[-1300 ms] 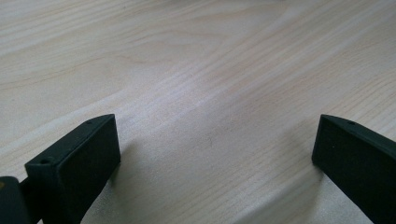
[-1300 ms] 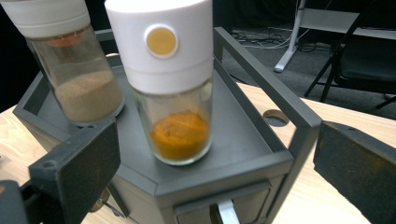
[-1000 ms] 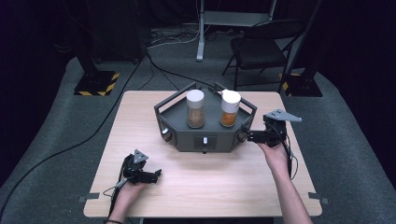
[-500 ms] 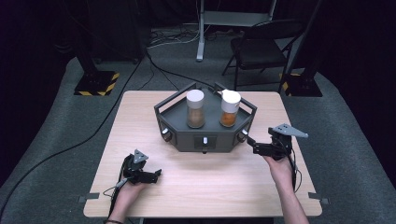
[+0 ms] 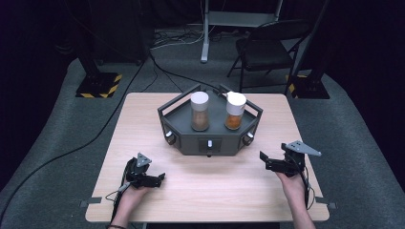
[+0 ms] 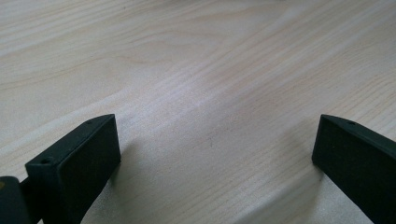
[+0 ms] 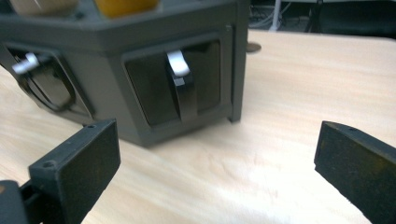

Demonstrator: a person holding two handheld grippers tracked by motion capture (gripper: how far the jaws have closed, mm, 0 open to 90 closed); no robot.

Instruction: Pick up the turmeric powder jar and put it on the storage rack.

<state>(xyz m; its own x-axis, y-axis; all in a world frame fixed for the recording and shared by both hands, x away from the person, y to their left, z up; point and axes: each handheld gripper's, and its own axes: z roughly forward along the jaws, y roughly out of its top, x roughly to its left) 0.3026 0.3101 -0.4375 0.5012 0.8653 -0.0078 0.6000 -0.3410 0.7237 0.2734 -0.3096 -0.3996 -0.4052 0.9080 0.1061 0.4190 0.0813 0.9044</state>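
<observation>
A dark grey hexagonal rack stands mid-table and carries two white-capped jars, one with brown contents and one with orange contents. My right gripper hovers open near the table's right front, jaws aimed left at the rack's right front corner. In the right gripper view the rack shows a recessed panel with a white-tipped lever; nothing lies between the jaws. My left gripper rests open at the front left, over bare wood.
The wooden table has free surface in front of the rack. Round knobs sit on the rack's front corners. A chair and stands with striped bases are on the floor behind the table.
My right gripper has drawn back from the rack's right side toward the front right of the table and dropped lower. The left gripper has stayed put.
</observation>
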